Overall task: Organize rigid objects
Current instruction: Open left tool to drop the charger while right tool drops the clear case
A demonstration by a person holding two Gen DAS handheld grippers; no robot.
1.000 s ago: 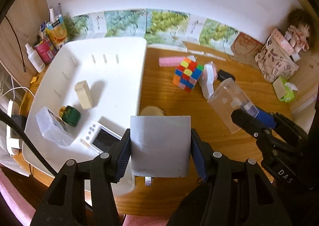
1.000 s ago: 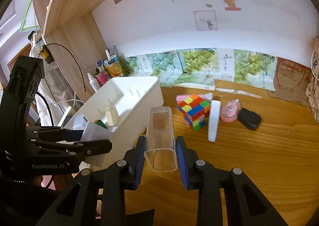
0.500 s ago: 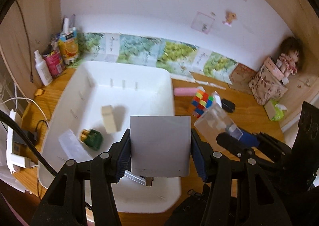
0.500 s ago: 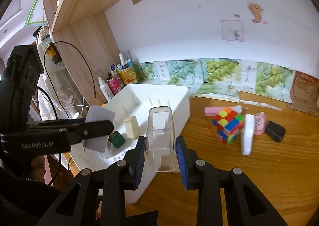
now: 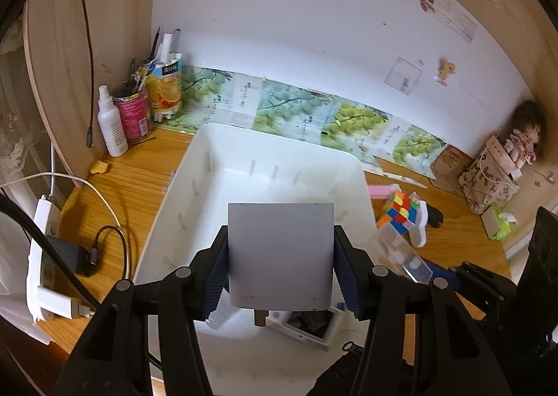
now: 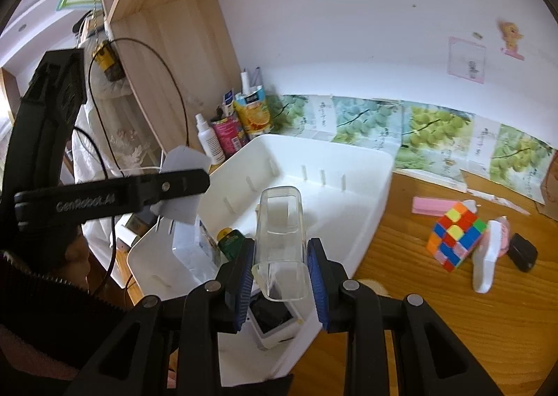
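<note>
- Left wrist view: left gripper clenched on grey square block, held over white bin, presumably for drop-in.
- Right gripper grasps clear plastic box above the bin's near rim.
- Cube puzzle sits unsorted on desk.

Plastic on wood, mostly smooth
Glossy white plastic bin; matt grey flat square plate; clear glossy plastic box; grained wooden bench.
</note>
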